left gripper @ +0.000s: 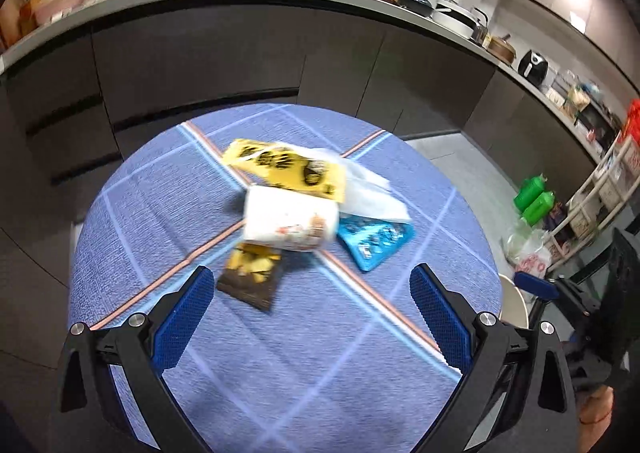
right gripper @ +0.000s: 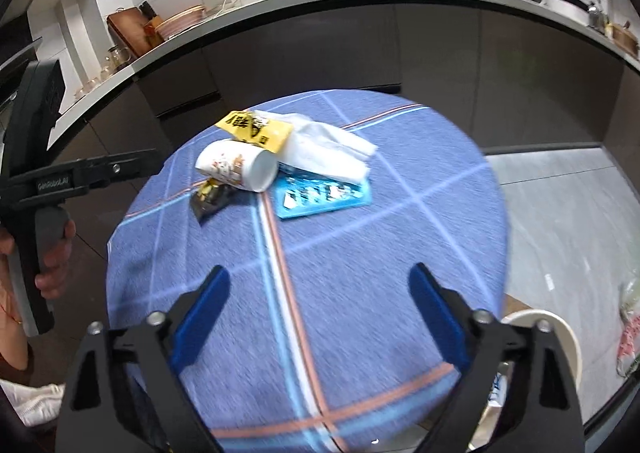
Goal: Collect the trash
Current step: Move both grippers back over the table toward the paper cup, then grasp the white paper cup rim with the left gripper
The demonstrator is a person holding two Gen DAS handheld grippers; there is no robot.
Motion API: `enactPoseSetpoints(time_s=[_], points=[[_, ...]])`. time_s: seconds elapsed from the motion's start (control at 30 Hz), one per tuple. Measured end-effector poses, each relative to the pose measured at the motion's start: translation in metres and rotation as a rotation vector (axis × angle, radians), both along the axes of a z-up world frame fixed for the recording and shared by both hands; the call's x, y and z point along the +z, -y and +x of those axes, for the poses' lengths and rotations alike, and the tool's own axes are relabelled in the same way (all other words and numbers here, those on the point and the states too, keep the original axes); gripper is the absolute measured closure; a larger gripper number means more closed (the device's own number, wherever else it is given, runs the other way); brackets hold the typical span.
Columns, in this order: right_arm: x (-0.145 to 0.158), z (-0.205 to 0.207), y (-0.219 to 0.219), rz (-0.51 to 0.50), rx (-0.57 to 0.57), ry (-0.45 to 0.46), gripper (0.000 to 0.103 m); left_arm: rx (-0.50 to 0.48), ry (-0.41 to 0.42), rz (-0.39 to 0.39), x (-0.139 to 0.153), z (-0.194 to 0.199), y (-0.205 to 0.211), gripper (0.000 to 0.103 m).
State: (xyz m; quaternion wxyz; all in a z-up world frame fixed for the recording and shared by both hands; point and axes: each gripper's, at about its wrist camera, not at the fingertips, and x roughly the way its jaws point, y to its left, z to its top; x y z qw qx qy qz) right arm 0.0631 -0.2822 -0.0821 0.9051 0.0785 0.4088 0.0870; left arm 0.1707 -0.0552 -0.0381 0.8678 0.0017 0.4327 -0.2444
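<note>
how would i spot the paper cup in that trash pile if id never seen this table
Find the round table with the blue checked cloth in front of the dark kitchen cabinets; a small heap of trash sits near its middle. The paper cup lies on its side there, the only white cylinder among flat wrappers.

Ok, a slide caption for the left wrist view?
Open left tongs above tablecloth with tipped paper cup, wrappers and tissue.
</note>
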Motion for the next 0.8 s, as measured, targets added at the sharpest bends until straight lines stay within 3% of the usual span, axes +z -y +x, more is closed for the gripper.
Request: enactPoseSetpoints(time_s=[0.1, 0.17, 0.43, 0.6, 0.67, 0.73, 0.8], points=[[-0.006, 0.021, -0.014, 0.010, 0.022, -0.014, 0.017, 0.002, -0.023, -0.005, -0.009, 0.014, -0.013, 0.011], [-0.012, 0.034, -0.023, 0.011, 0.034, -0.022, 0.021, -0.008, -0.035, 0.005, -0.014, 0.023, -0.015, 0.019], [-0.032, 0.072, -0.041, 0.004, 0.026, -0.044, 0.027, -0.072, -0.092, -0.005, -0.031, 0.072, -0.002, 0.033], [-0.043, 0.092, -0.056, -0.052, 0.019, -0.033, 0.030, -0.113, -0.126, -0.005, -0.039, 0.089, 0.009, 0.042], [-0.048, 0.101, -0.063, -0.074, 0.017, -0.026, 0.030, -0.126, -0.141, -0.005, -0.043, 0.093, 0.013, 0.047], [-0.052, 0.108, -0.068, -0.097, 0.011, -0.022, 0.030, -0.131, -0.157, -0.010, -0.046, 0.097, 0.015, 0.062], [-0.056, 0.115, -0.074, -0.151, 0.003, -0.015, 0.031, -0.132, -0.169, -0.022, -0.049, 0.099, 0.016, 0.066]])
